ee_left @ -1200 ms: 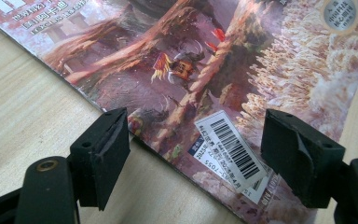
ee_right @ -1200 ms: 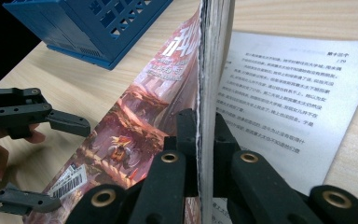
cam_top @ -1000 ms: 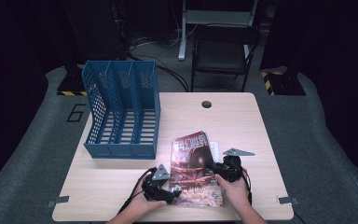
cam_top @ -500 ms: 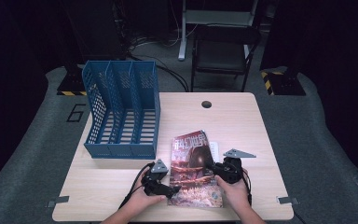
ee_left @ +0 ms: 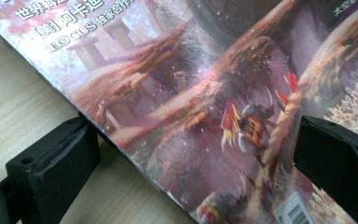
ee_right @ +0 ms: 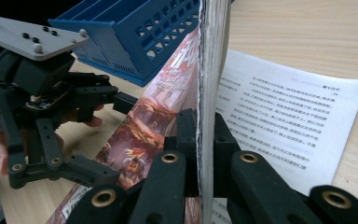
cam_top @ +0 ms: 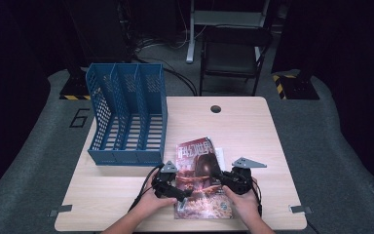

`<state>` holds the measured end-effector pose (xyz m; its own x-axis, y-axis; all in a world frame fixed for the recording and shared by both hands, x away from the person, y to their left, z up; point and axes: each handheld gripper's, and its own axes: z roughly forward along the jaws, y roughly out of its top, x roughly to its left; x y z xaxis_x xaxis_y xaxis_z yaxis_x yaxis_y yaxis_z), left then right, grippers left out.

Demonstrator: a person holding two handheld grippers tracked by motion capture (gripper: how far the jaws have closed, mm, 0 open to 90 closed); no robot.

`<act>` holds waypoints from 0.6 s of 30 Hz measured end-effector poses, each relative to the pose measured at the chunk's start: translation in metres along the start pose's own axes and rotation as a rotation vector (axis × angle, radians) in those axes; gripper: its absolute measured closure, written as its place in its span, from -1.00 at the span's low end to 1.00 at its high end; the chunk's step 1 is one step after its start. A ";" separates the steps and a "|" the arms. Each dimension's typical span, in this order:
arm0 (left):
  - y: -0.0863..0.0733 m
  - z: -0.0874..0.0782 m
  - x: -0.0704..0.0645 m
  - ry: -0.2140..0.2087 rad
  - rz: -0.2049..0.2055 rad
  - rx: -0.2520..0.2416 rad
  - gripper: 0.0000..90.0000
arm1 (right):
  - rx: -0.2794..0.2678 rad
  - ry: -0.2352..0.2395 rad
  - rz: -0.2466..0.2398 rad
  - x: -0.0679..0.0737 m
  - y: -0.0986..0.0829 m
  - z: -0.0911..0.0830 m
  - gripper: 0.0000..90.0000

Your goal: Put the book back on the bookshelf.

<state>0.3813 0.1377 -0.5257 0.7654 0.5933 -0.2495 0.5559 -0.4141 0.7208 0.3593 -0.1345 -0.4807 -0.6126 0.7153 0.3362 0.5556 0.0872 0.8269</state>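
Tabletop (cam_top: 126,185): glossy magazine (cam_top: 202,195), cover seemingly lifted.

One magazine (cam_top: 202,180), one rack (cam_top: 126,117), perhaps one sheet (ee_right: 289,130).

Two grippers are held low at the near edge, one in each hand. The left gripper (cam_top: 187,193) is angled inward with its fingers (ee_left: 51,158) spread wide apart. The right gripper (cam_top: 219,177) is pointed left, its fingers (ee_right: 186,135) pressed tightly together.
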 end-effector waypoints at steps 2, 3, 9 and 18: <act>0.001 0.001 0.000 -0.003 -0.003 -0.003 -0.99 | -0.005 0.005 0.000 0.001 0.000 -0.001 0.93; 0.002 0.002 0.000 -0.001 0.001 -0.003 -0.99 | -0.008 0.013 0.004 0.002 0.000 -0.001 0.93; 0.005 0.006 0.001 -0.017 -0.015 -0.007 -0.99 | -0.027 0.035 -0.010 0.003 0.001 -0.003 0.93; 0.009 0.009 0.005 -0.065 -0.026 -0.012 -1.00 | -0.046 0.053 -0.023 0.005 0.002 -0.006 0.93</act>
<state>0.3935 0.1304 -0.5263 0.7703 0.5577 -0.3090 0.5722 -0.3908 0.7210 0.3545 -0.1350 -0.4744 -0.6542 0.6759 0.3394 0.5154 0.0699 0.8541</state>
